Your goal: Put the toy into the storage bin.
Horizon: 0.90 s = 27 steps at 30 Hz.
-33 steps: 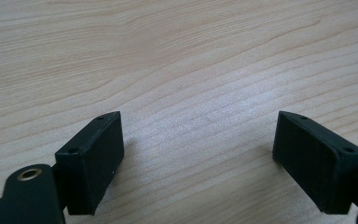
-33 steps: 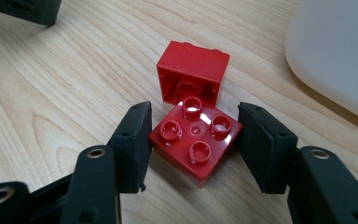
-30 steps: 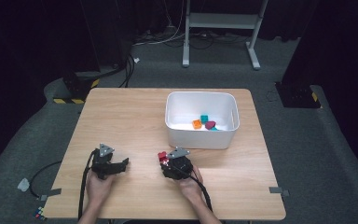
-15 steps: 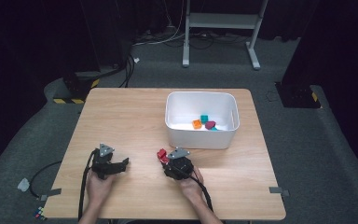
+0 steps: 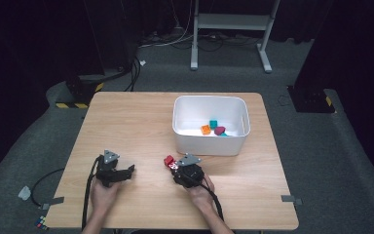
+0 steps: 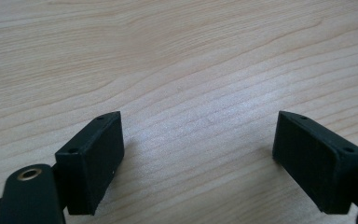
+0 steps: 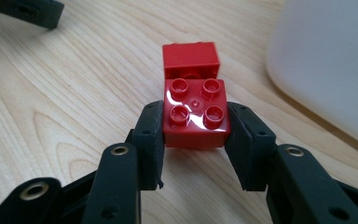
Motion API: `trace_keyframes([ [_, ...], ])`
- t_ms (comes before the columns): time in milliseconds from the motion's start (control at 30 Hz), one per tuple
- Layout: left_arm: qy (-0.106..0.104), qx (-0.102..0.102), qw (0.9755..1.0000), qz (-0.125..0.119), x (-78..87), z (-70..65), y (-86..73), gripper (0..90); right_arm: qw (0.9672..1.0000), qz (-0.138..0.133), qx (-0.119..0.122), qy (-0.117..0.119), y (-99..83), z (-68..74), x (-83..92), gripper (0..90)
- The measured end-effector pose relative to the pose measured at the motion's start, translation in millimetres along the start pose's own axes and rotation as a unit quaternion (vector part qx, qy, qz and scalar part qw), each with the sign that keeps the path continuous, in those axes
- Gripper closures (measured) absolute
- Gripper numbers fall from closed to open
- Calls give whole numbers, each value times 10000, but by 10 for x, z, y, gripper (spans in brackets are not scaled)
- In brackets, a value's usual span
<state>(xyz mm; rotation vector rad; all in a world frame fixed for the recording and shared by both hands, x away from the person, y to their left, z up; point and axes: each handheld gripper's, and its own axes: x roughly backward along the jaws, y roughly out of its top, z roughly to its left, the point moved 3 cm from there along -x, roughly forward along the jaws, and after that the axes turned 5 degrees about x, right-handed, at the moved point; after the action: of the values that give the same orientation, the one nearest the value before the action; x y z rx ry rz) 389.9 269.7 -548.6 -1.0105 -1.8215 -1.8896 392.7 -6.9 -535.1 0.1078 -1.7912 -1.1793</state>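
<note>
On the wooden table (image 5: pixel 141 122), my right gripper (image 5: pixel 173 166) lies low near the front edge. Its jaws have just been closing and now press on both sides of a red studded brick (image 7: pixel 196 114), which also shows in the high view as the red brick (image 5: pixel 169 160). A second red brick (image 7: pixel 190 58) sits right behind it, touching or nearly touching. My left gripper (image 5: pixel 129 170) rests to the left, level with the right one. Its jaws (image 6: pixel 198 149) stand wide open over bare wood with nothing between them.
A white bin (image 5: pixel 209 145) stands just beyond and to the right of the right gripper, its wall (image 7: pixel 335 60) close by. It holds an orange piece (image 5: pixel 205 129), a teal piece (image 5: pixel 214 124) and a dark red piece (image 5: pixel 219 130). Cables trail off the front edge.
Both hands and the red bricks keep their places. The right jaws look drawn in closer around the red brick than a second ago.
</note>
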Motion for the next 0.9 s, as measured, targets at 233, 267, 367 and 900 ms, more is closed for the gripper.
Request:
trace_keyframes([
  [233, -2, 3, 10000, -1, 0, 0, 0, 165, 9996, -211, -176, 94, 47, -89, 192, 591],
  [267, -1, 4, 10000, -3, 0, 0, 0, 165, 9994, -259, -196, 104, 55, -105, 222, 591],
  [367, -4, 0, 10000, 2, 1, 1, 0, 165, 9986, -387, -284, 228, 78, -139, 320, 591],
  [900, -2, 2, 10000, -2, 0, 0, 0, 165, 9971, -488, -493, 329, 64, -424, 699, 591],
])
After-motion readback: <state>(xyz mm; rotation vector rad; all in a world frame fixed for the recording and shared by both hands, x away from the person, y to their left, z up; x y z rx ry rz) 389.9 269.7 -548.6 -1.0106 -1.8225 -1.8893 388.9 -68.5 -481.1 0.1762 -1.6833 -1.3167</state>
